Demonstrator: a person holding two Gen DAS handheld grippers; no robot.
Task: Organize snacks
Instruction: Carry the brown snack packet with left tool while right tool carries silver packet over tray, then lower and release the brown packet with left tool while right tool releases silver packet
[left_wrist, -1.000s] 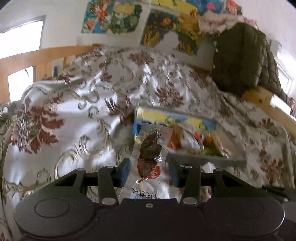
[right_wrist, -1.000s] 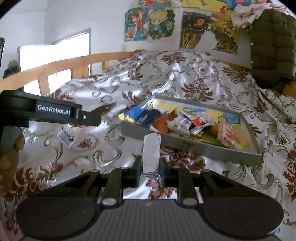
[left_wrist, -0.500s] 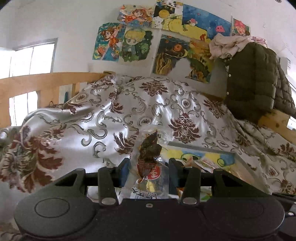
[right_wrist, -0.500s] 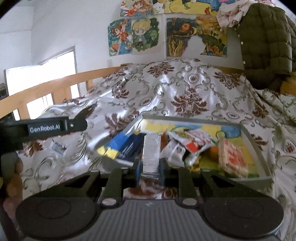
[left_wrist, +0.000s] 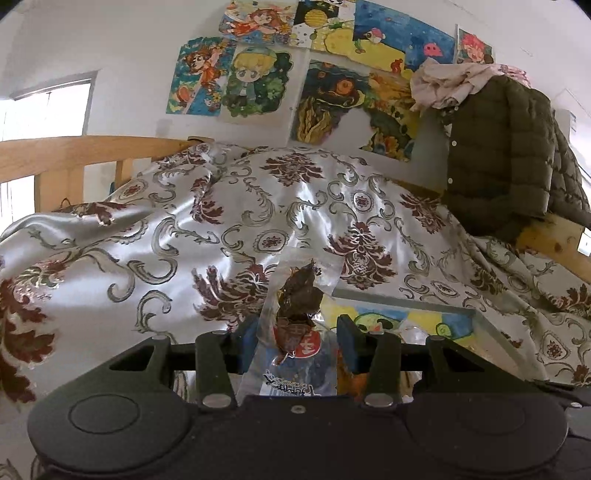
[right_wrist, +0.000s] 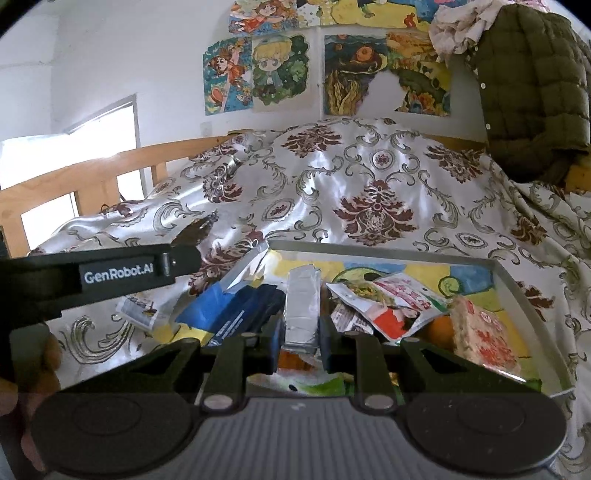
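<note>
- Bedspread (right_wrist: 369, 177) is carrying a grey tray (right_wrist: 524, 295) already holding a heap of snacks (right_wrist: 391, 306); sorting looks well along.
- Left gripper (left_wrist: 297, 341) is clamping a clear packet (left_wrist: 295, 317) near the tray's edge.
- Right gripper (right_wrist: 301, 341) is pinching a foil bar (right_wrist: 301, 302) above the tray; both are awaiting release.

The left gripper (left_wrist: 295, 341) is clamping a clear snack packet (left_wrist: 297, 321) of dark dried food, which is standing upright between its blue pads (left_wrist: 246, 341). A grey tray (left_wrist: 402, 300) is lying on the patterned bedspread (left_wrist: 221, 221), just beyond.
</note>
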